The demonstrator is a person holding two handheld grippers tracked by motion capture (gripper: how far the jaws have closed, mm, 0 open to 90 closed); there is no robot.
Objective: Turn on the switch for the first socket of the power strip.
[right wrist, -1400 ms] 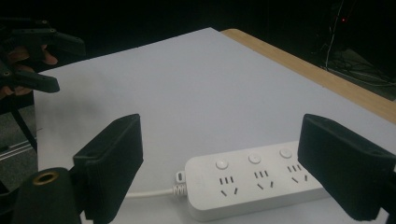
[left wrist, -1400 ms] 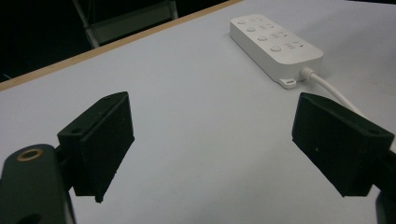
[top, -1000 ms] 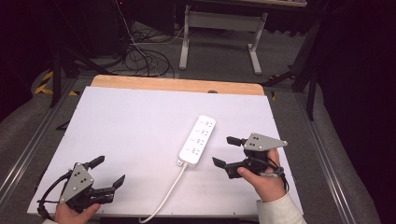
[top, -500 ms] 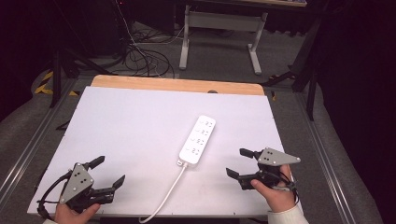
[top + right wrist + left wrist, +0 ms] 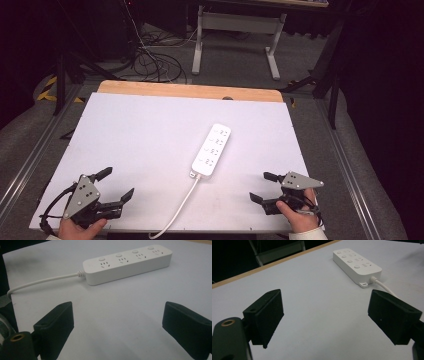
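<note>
- High view: left gripper (image 5: 116, 186) and right gripper (image 5: 260, 187) rest wide, empty, at the table's (image 5: 125, 135) near corners, flanking the power strip (image 5: 212, 151) lying mid-table, likely parked clear.
- Left gripper view: jaws spread; strip ahead-right, cord (image 5: 384, 287) trailing.
- Right gripper view: jaws spread, strip ahead, untouched.

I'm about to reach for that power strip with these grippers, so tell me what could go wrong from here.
The power strip lies loose and slightly angled on the smooth white table; a one-sided push could slide or spin it. Its cord runs off the near edge between the left gripper and right gripper, both open and empty, so a jaw or forearm might snag it.
</note>
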